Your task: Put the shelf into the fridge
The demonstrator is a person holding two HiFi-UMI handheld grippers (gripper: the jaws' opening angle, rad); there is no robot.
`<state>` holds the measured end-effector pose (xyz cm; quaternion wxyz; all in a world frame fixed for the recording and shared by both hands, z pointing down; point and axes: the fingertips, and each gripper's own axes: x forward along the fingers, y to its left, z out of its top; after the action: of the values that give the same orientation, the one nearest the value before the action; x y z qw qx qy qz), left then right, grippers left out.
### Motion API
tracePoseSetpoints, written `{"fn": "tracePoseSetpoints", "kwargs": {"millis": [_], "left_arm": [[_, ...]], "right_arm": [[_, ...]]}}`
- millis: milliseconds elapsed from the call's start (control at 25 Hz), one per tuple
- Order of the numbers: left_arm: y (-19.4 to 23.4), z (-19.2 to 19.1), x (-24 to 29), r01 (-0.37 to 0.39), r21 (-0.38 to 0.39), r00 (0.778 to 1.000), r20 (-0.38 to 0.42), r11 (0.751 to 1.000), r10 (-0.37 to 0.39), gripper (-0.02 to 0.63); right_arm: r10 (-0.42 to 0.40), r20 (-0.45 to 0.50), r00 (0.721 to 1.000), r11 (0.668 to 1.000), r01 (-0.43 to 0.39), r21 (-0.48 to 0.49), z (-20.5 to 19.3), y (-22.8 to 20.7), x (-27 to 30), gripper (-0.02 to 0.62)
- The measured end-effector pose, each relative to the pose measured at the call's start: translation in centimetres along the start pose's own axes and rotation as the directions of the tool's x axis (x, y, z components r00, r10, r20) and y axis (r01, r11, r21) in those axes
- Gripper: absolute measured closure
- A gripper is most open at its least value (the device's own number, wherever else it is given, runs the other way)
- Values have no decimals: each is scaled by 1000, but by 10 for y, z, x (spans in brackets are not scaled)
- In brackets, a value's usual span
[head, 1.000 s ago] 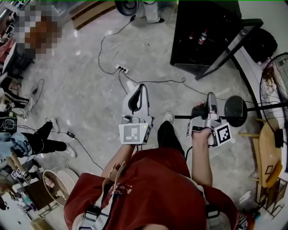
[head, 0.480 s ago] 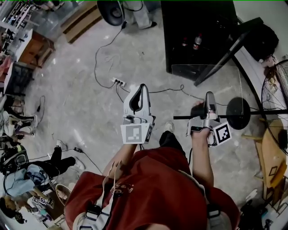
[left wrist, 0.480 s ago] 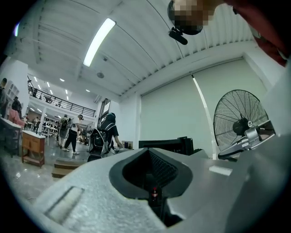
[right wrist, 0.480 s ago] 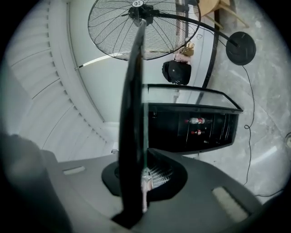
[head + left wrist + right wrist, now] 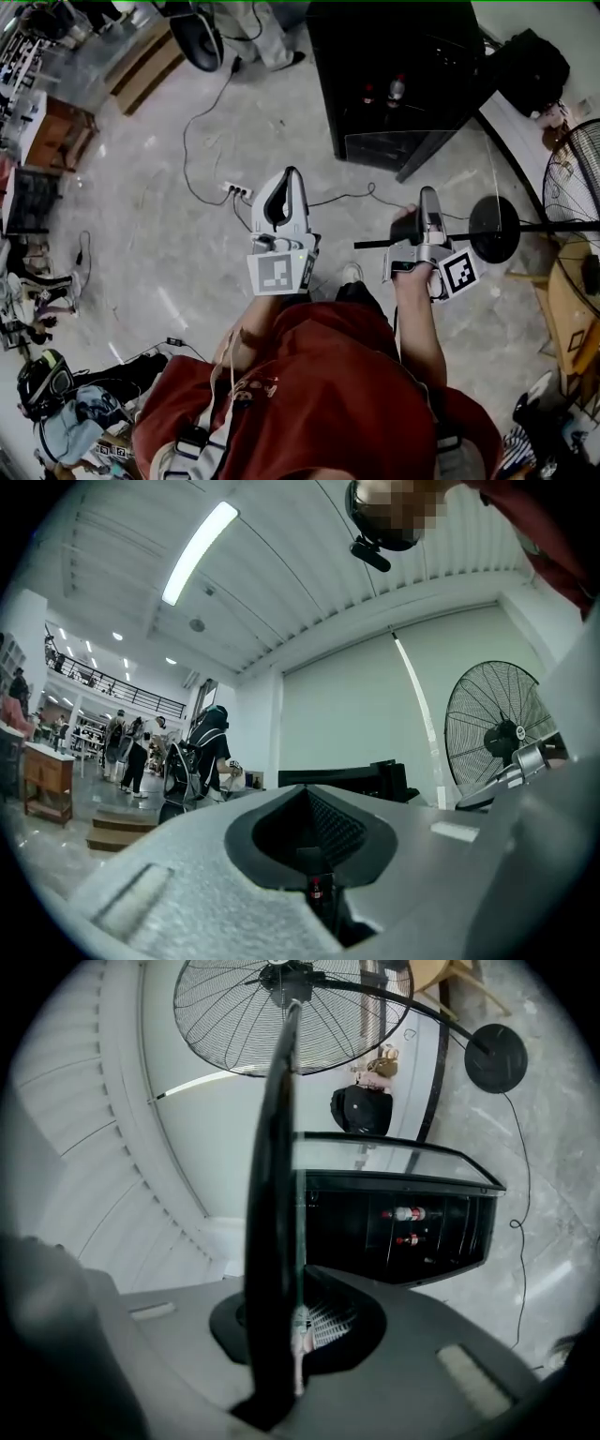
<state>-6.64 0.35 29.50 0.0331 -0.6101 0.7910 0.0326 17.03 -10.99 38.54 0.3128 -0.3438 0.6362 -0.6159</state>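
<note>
In the head view the black fridge (image 5: 403, 75) stands open ahead, with bottles (image 5: 396, 91) on a rack inside. My right gripper (image 5: 427, 197) is shut on the glass shelf (image 5: 422, 173), a clear pane with a black trim bar (image 5: 534, 228) running to the right. The pane's far edge hangs just before the fridge front. The right gripper view has the shelf (image 5: 274, 1166) edge-on, rising from the shut jaws (image 5: 295, 1335), with the fridge (image 5: 394, 1232) beyond. My left gripper (image 5: 291, 176) is shut and holds nothing, to the left of the shelf; nothing sits between its jaws (image 5: 314, 855).
A power strip (image 5: 236, 190) with trailing cables lies on the marble floor ahead left. A standing fan (image 5: 574, 159) with a round base (image 5: 494, 228) is at the right, next to wooden furniture (image 5: 572, 314). A black bag (image 5: 530, 66) sits beside the fridge. People stand far left.
The fridge and floor have slid left and nearer in the head view as the person walks toward it. Both grippers stay as they were, the right one still on the shelf.
</note>
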Motion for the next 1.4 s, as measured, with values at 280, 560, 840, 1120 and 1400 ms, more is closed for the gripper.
{"fn": "tracePoseSetpoints", "kwargs": {"millis": [280, 560, 840, 1120, 1400], "left_arm": [[46, -28, 53, 109, -11, 994, -7, 994, -109, 600], [97, -45, 109, 284, -44, 958, -21, 958, -285, 600], [132, -56, 143, 389, -62, 920, -16, 919, -390, 600], [136, -72, 162, 456, -79, 889, -13, 886, -459, 600], [124, -89, 177, 469, -75, 881, -34, 880, -472, 600]], "right_arm": [[-3, 117, 993, 1000, 4, -15, -29, -7, 36, 586], [-3, 244, 970, 1000, 3, -1, -74, -3, 77, 586], [-6, 326, 945, 1000, 12, -18, -105, -10, 111, 586], [-22, 377, 926, 999, 32, -20, -103, -27, 137, 586], [-18, 358, 933, 998, 36, -42, -88, -38, 170, 586]]}}
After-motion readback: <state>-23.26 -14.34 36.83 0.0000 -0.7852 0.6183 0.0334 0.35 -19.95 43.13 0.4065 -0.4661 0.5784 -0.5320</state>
